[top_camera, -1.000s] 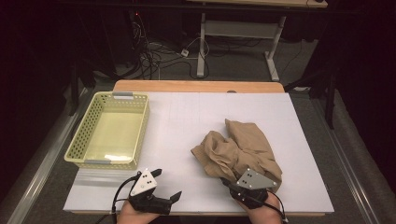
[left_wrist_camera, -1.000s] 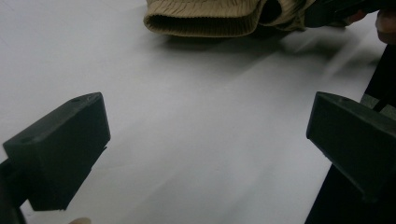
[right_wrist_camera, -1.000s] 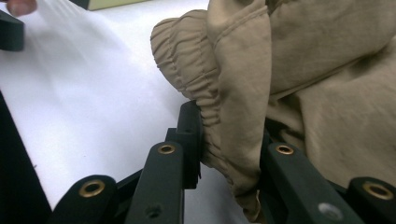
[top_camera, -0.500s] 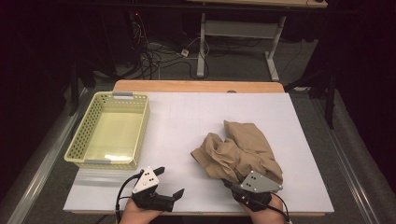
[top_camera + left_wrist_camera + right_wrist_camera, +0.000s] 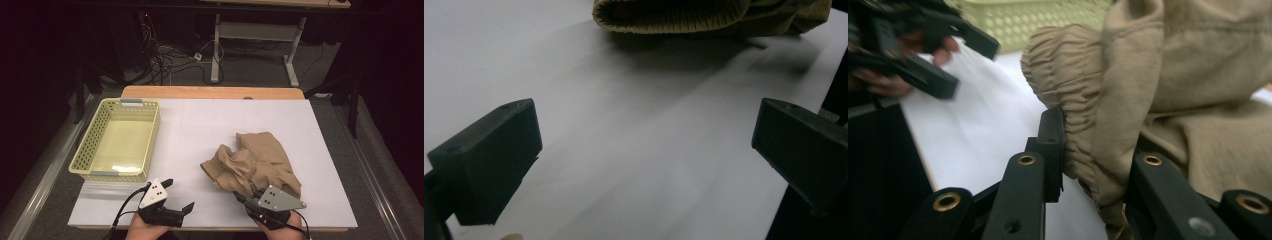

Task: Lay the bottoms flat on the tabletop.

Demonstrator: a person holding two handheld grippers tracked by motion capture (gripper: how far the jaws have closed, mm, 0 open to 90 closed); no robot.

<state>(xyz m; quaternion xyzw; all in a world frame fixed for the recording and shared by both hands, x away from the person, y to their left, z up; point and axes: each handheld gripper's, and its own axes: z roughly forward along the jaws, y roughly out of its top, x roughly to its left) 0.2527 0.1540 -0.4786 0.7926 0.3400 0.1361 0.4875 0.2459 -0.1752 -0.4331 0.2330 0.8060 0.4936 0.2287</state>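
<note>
While you look down from the high view, your right gripper (image 5: pixel 248 196) meets the tan garment's (image 5: pixel 255 162) near edge. Your left gripper (image 5: pixel 644 140) gapes empty, the garment ahead. Right gripper view: jaws apparently pinching a fold.

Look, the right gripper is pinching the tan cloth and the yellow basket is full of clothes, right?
Not quite. The right gripper does pinch the tan cloth, as the right gripper view shows with a fold between its jaws. But the yellow basket is not full of clothes: the high view shows it empty, with its bare bottom in plain sight.
</note>
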